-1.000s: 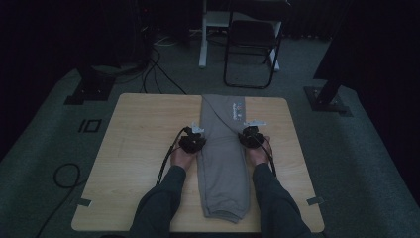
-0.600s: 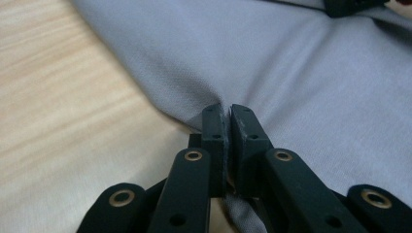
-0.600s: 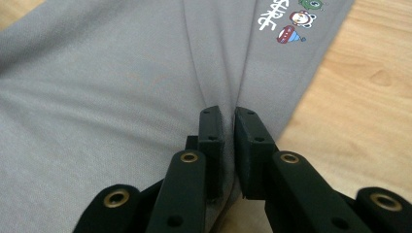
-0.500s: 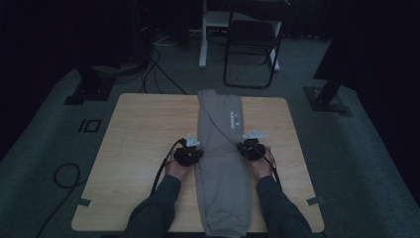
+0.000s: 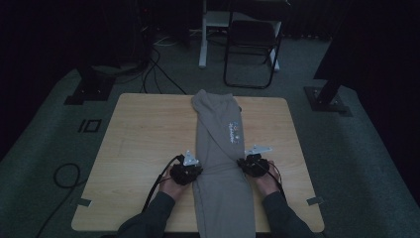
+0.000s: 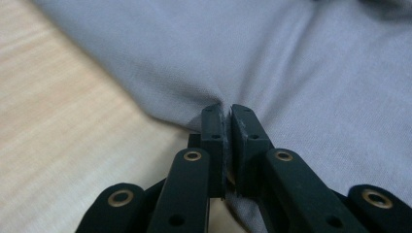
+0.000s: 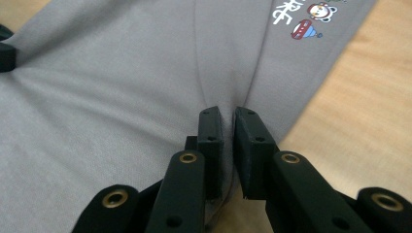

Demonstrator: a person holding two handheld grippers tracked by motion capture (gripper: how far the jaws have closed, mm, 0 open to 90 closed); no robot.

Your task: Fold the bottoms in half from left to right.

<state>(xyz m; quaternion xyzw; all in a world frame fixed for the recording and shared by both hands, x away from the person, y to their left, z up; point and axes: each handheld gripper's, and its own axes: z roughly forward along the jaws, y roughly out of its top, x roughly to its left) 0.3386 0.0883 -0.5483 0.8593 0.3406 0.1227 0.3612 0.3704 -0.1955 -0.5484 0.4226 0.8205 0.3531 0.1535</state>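
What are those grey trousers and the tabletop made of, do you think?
The grey trousers look like soft knitted jersey, probably cotton blend: matte, finely ribbed, puckering where the left gripper pinches them. The table looks like pale wood or wood-look laminate, with a smooth, lengthwise grain; which of the two is unclear.

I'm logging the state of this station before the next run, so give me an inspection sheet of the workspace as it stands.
Surface: light wooden table, bare apart from the garment.
Job's things: grey sweatpants lying lengthwise down the middle, hanging over the near edge; small coloured print on one leg.
Clutter: nothing seen on the table.
Grippers: left gripper shut on the sweatpants' left edge, cloth pinched between its jaws; right gripper shut on the right edge.
Cables: black cable trails from the left gripper off the near edge; more cables on the floor beyond the table.
Surroundings: dark room, grey carpet, folding chair behind the table, stand bases on both sides.
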